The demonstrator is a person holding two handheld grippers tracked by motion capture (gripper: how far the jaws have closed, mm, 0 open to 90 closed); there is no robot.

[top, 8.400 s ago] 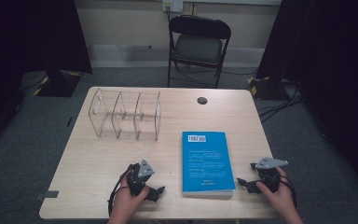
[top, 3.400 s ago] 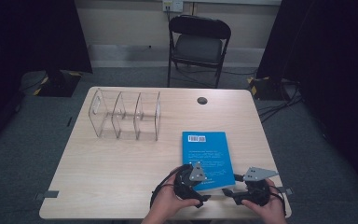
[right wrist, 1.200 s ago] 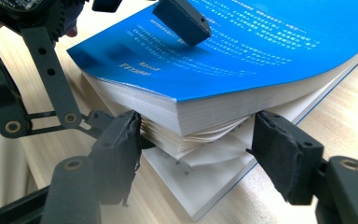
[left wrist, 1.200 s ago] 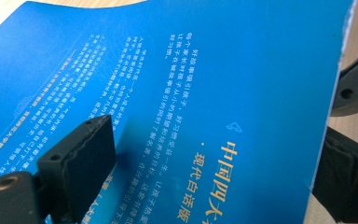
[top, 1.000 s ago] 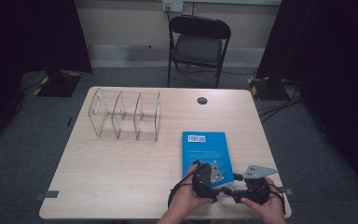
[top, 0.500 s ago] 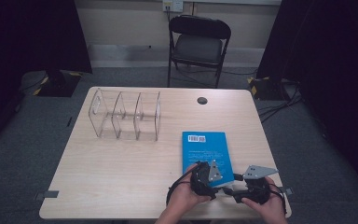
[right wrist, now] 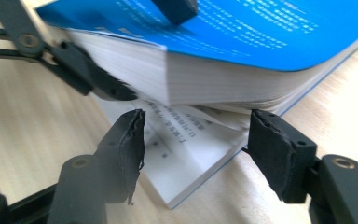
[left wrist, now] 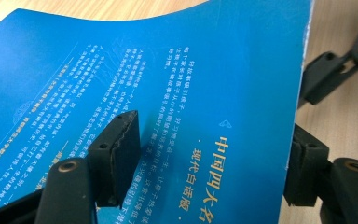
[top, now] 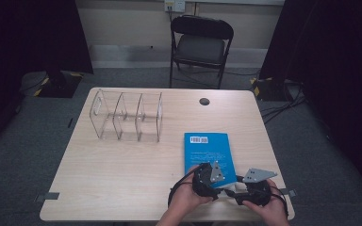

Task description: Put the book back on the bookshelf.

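Observation:
A thick blue book (top: 206,150) lies at the table's near right. My left gripper (top: 218,182) is at the book's near edge, shut on the front cover and most of the pages. In the left gripper view (left wrist: 214,130), one pad rests on the cover (left wrist: 182,70) and the other sits under the edge. That block is lifted and curved. Its jaws have just been closing on it. The right gripper (right wrist: 199,116) stands open before the gap. A thin stack of lower pages (right wrist: 186,154) lies flat between its jaws, which have just been closing.
A clear acrylic rack (top: 127,115) with three slots stands at the back left of the wooden table (top: 122,179). A small black disc (top: 204,101) lies near the far edge. A folding chair (top: 200,44) is behind the table.
Since the earliest frames both hands have come together at the book's near edge, the left from the left side. Over the last second they stay put.

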